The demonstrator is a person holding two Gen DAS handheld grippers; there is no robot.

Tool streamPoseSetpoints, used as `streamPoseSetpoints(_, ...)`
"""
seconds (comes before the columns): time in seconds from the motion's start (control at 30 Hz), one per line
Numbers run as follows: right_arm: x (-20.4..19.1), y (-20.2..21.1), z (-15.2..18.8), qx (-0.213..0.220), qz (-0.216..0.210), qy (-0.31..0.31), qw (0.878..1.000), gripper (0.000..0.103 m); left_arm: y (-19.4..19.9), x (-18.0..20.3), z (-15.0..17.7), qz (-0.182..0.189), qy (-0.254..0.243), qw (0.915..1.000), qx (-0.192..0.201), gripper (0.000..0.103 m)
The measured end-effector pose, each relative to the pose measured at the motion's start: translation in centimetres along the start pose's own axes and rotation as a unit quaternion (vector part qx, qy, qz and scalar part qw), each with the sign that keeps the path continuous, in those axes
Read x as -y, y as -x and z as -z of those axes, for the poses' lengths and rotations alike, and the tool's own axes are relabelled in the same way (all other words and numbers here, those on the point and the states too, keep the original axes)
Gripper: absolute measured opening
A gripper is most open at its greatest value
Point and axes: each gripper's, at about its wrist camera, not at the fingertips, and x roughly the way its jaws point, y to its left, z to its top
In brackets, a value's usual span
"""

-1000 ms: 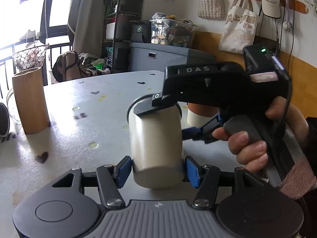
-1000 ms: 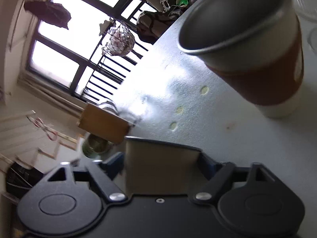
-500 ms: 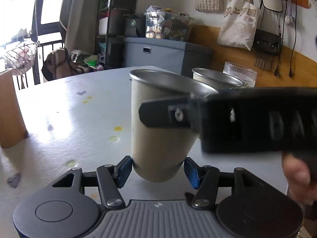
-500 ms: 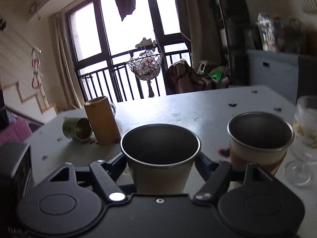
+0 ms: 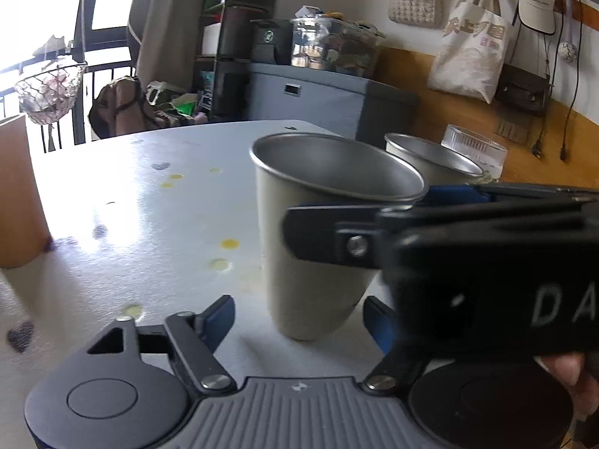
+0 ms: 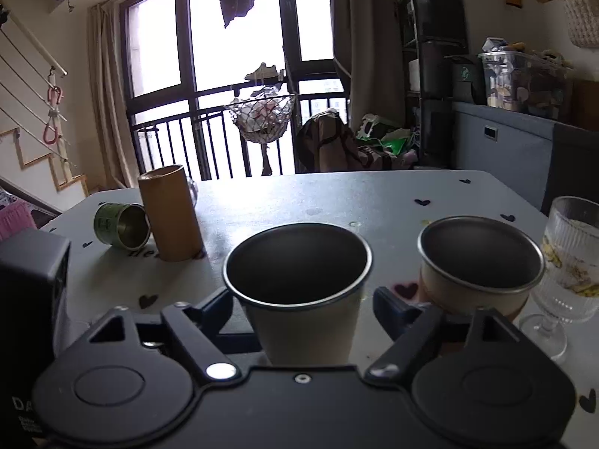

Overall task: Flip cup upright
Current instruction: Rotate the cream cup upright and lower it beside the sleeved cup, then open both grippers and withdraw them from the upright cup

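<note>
A cream metal cup (image 5: 318, 235) stands upright on the grey table (image 5: 157, 202), mouth up. My left gripper (image 5: 299, 318) is open, its blue-padded fingers (image 5: 219, 316) apart on either side of the cup's base. My right gripper (image 6: 301, 308) is open too, its fingers (image 6: 393, 312) spread on either side of the same cup (image 6: 303, 299) and clear of its wall. The right gripper's black body (image 5: 468, 262) crosses in front of the cup in the left wrist view.
A second upright cup with a brown sleeve (image 6: 479, 269) and a ribbed stemmed glass (image 6: 569, 250) stand to the right. A tall brown cylinder (image 6: 168, 213) and a green tin on its side (image 6: 119, 224) are at the far left.
The cup went from upside down in both grippers to upright on the table. Both grippers have opened and let go of it.
</note>
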Motion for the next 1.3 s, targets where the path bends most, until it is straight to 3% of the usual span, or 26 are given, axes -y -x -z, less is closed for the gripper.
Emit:
streamPoseSetpoints(0.2,0.4,2.3,0.2,0.012,-0.003,-0.023,1.000,0.087,3.2,-0.1,0.3,-0.019,0.012,0.9997,0.009,0.085)
streamPoseSetpoints(0.47,-0.7,7.9,1.0,0.051,0.013,-0.017,0.998,0.095,9.7,0.0,1.4,-0.073,0.017,0.9965,0.036,0.090)
streamPoseSetpoints(0.73,-1.1,11.8,1.9,0.076,0.053,-0.004,0.996,0.100,15.1,0.1,2.8,-0.151,0.032,0.9855,0.070,0.103)
streamPoseSetpoints(0.87,-1.7,12.7,2.8,0.077,0.065,0.009,0.995,0.103,17.0,0.5,3.5,-0.180,0.030,0.9792,0.089,0.103)
streamPoseSetpoints(1.3,-2.6,14.5,5.8,0.068,0.090,-0.004,0.994,0.103,20.3,1.5,5.5,-0.226,0.033,0.9657,0.124,0.103)
